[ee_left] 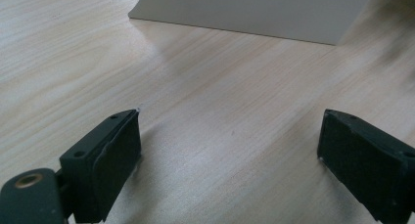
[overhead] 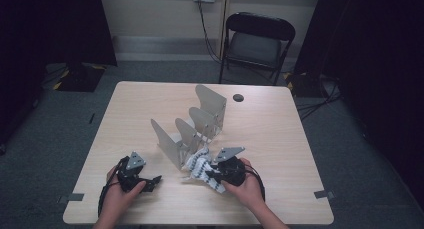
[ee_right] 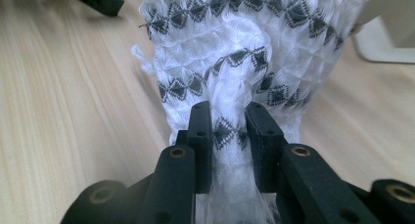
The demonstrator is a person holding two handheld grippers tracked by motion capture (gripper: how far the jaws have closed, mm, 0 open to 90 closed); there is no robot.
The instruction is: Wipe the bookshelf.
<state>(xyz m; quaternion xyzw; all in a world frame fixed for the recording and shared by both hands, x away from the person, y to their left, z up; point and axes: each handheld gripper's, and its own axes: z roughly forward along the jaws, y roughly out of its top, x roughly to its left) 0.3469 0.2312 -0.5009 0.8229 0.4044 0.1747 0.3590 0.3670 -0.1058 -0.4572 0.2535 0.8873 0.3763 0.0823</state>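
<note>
Your right tool is pinching a soft white cloth with rows of black diamond shapes on it. In the right gripper view its two black jaws squeeze a bunched fold of the cloth between them, so the grab is done. From the high view, the cloth lies on the counter, just in front of the near end of the grey metal rack. It looks like it touches the first plate of the rack, but that is hard to tell for sure.

Your left tool is wide open. Nothing is between its jaws, just bare wood. In the high view, it sits low over the counter, a little way to the left of the cloth, and it is not touching the cloth.

The rack stands in the middle of the counter with its upright plates in a row. The slots between the plates look empty.

So you seem to be near the start. The cloth is caught, but it is still crumpled and still down on the counter. My guess is that the cloth is meant to go onto or into the rack, and none of that is done yet. You may still need to lift it, maybe catch another edge with your left tool, and then set it in place.

A black chair stands behind the counter, well away from your work.
</note>
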